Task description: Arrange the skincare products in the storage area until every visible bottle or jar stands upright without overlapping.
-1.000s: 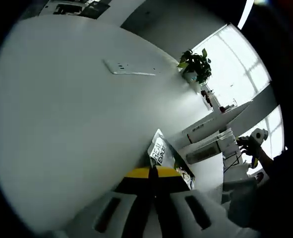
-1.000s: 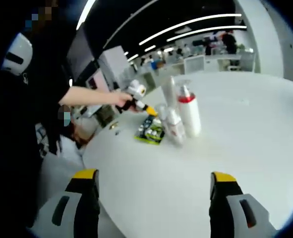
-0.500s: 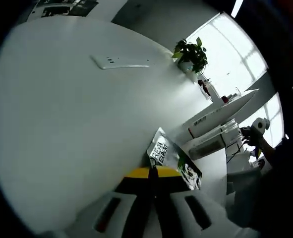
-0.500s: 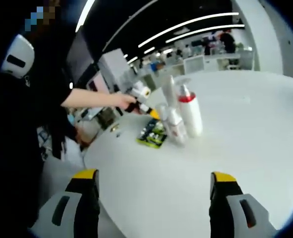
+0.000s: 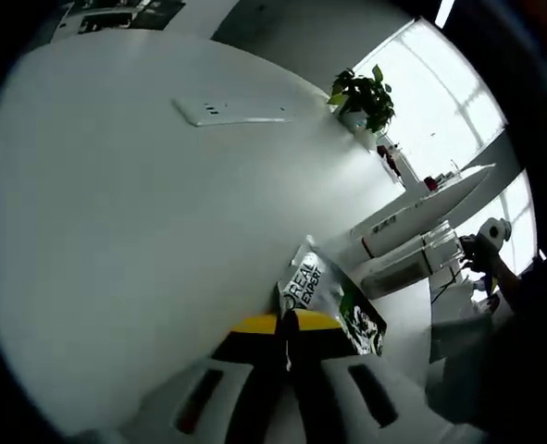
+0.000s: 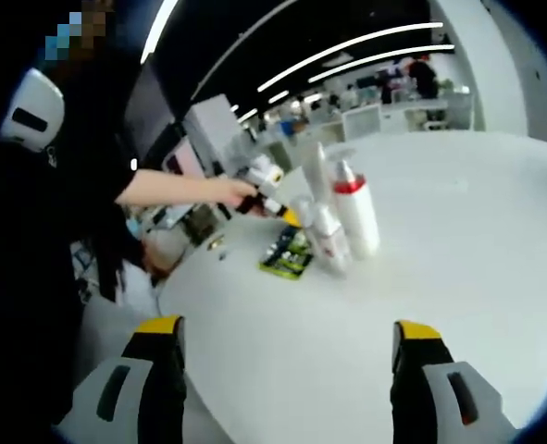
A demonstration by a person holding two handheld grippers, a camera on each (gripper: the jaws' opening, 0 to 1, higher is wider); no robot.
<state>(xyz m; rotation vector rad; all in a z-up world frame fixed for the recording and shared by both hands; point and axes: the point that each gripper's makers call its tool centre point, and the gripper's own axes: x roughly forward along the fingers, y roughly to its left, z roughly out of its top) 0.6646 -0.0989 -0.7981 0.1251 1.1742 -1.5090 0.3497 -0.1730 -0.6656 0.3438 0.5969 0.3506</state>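
1. My left tool (image 5: 285, 326) has its yellow-tipped jaws pressed together, just beside the green sachet (image 5: 333, 298) lying flat on the white surface (image 5: 143, 213) (whether it pinches the sachet's edge, I cannot tell).
2. My right tool (image 6: 288, 344) hangs with jaws wide apart over the surface, gripping nothing.
3. Ahead of it, a red-collared pump bottle (image 6: 355, 212) and smaller bottles (image 6: 322, 227) stand upright, clustered, beside the sachet.
4. A potted plant (image 5: 361, 95) sits far off.

A wide white table (image 5: 116, 213) takes the left gripper view, a flat white panel (image 5: 231, 111) lying on it at 12 o'clock. A leafy potted plant (image 5: 364, 97) stands at 1 o'clock by bright windows (image 5: 440, 83). Ceiling light strips (image 6: 356, 46) glow above distant office desks (image 6: 366, 116).
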